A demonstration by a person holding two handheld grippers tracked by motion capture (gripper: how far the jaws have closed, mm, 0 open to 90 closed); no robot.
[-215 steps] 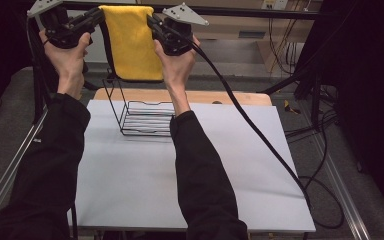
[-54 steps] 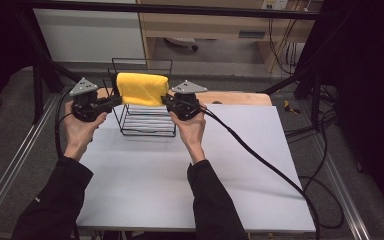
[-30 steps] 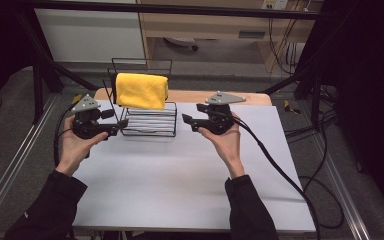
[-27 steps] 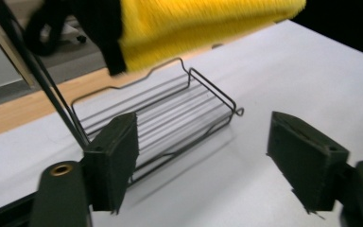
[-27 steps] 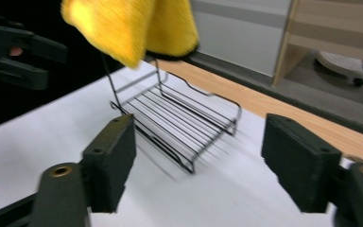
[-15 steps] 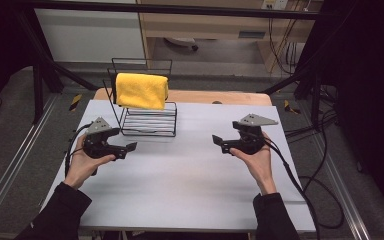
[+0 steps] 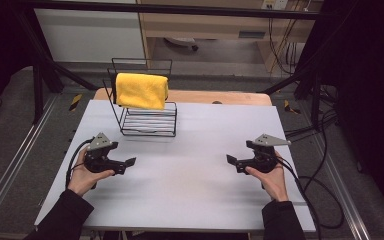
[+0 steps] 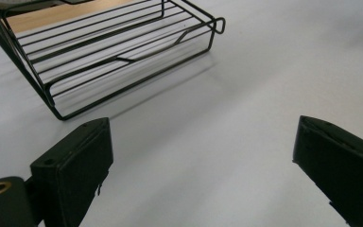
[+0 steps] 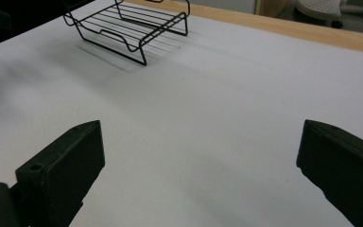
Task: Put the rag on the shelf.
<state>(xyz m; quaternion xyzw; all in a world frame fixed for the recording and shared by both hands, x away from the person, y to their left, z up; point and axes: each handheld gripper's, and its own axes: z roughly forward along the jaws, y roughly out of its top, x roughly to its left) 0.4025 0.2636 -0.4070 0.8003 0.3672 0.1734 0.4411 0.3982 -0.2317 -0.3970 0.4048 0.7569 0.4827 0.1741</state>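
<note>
A yellow cloth (image 7: 141,90) hangs folded over the top bar of a black wire rack (image 7: 147,122) at the far left of the white table (image 7: 190,190). My left gripper (image 7: 129,162) rests low over the table in front of the rack, pointing right. Its jaws have just been opening and stand wide with nothing between them (image 8: 201,127). My right gripper (image 7: 231,160) sits at the right side, pointing left. Its jaws have also just been opening and hold nothing (image 9: 201,126). The rack's base (image 8: 123,56) lies just beyond the left jaws and farther off (image 9: 132,28) in the right gripper view.
A wooden board (image 7: 220,97) edges the table's far side. Black frame posts stand at the back corners. Cables (image 7: 325,200) trail off the right edge onto the floor. Bare white table lies between the two grippers.
Both hands have drawn away from the rack, sunk toward the near table and spread apart, the right one far to the right. Both grippers' jaws have widened. The cloth stays on the rack.
</note>
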